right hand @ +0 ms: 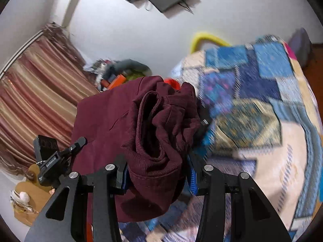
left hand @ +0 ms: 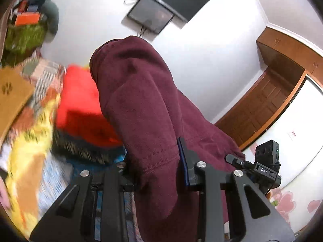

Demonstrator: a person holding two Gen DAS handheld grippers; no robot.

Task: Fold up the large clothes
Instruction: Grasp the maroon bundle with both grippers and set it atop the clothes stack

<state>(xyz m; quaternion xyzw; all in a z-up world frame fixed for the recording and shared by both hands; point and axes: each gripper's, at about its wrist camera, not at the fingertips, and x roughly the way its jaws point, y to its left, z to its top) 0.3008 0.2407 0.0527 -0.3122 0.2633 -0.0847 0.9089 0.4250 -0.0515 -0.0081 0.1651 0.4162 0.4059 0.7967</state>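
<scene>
Maroon ribbed garment [right hand: 153, 125] bunched in folds, pinched by left tool [left hand: 155, 173] and right tool [right hand: 157, 175], patchwork quilt [right hand: 252, 109] beneath

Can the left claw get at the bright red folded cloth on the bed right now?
Probably not: the left claw is shut on the maroon fleece garment, whose bulk hangs beside the red cloth. It would have to let go first.

one maroon garment [left hand: 145, 104], two tools [left hand: 155, 173] [right hand: 157, 173]
</scene>
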